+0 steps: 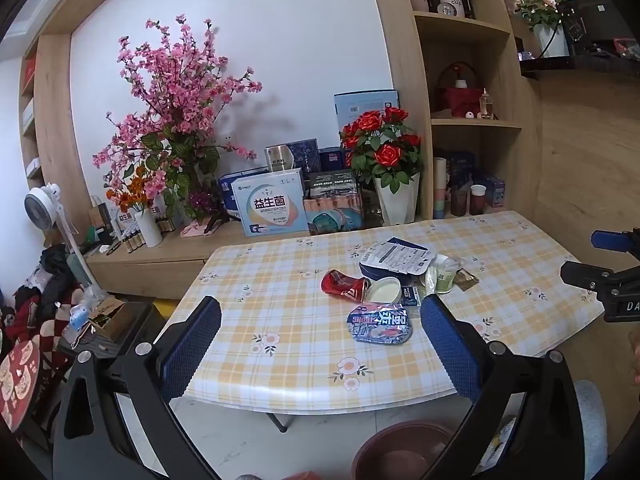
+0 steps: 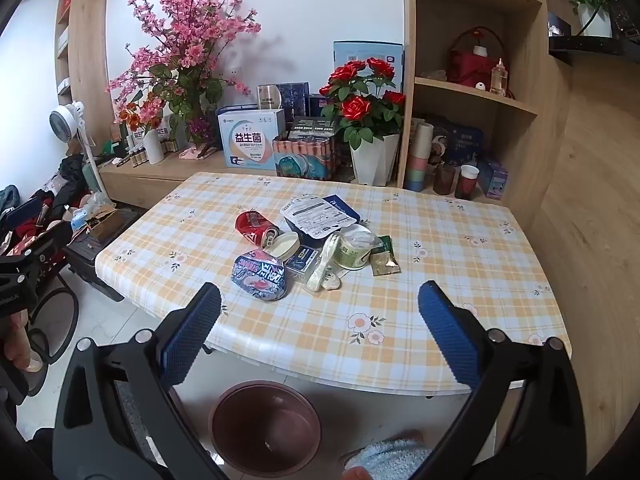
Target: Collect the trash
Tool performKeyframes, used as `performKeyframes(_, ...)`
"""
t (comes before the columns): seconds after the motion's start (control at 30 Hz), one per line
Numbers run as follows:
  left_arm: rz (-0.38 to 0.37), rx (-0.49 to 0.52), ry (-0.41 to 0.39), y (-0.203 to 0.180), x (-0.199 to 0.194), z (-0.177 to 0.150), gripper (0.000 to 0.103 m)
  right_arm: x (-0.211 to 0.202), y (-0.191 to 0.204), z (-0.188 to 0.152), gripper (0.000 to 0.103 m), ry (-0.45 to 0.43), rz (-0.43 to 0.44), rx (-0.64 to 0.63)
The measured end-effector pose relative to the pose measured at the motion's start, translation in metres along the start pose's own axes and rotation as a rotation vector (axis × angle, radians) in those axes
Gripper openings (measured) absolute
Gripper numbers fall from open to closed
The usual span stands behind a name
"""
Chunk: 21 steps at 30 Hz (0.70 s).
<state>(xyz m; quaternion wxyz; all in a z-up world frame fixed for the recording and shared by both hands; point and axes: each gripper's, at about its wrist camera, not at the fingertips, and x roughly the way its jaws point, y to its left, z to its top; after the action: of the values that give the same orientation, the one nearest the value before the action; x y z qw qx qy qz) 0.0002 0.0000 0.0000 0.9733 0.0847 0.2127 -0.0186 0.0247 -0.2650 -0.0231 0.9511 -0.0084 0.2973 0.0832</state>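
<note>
Trash heaped mid-desk, both tongs wide and empty

Trash (image 2: 316,244) sits in one loose cluster near the middle of the checked desk (image 2: 440,320), well apart from every edge. Counted in the right wrist view: one crushed red can (image 2: 256,227), one round foil lid (image 2: 260,276), one cream lid (image 2: 285,245), one dark bowl with its peeled printed film (image 2: 316,214), one small dark box (image 2: 304,259), one clear wrapped utensil (image 2: 322,266), one green cup (image 2: 352,252) and one small green sachet (image 2: 385,261).

The can lies on its side, long axis running from the far left corner toward the heap, open mouth touching the cream lid. The wrapped utensil lies with its long axis pointing from the near edge toward the far edge, slightly tilted.

One brown bin (image 2: 266,426) stands on the floor below the near edge.

Left tongs (image 1: 320,344) and right tongs (image 2: 320,328) both stand wide with nothing between them, over the near edge.
</note>
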Motion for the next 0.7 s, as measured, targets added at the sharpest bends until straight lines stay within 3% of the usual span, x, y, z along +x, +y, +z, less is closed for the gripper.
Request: performKeyframes(0.7, 0.000, 0.000, -0.002, -0.0001, -0.0001, 0.0000, 0.098, -0.0016, -0.0004, 0.0007, 0.097, -0.006, 0.000, 0.001)
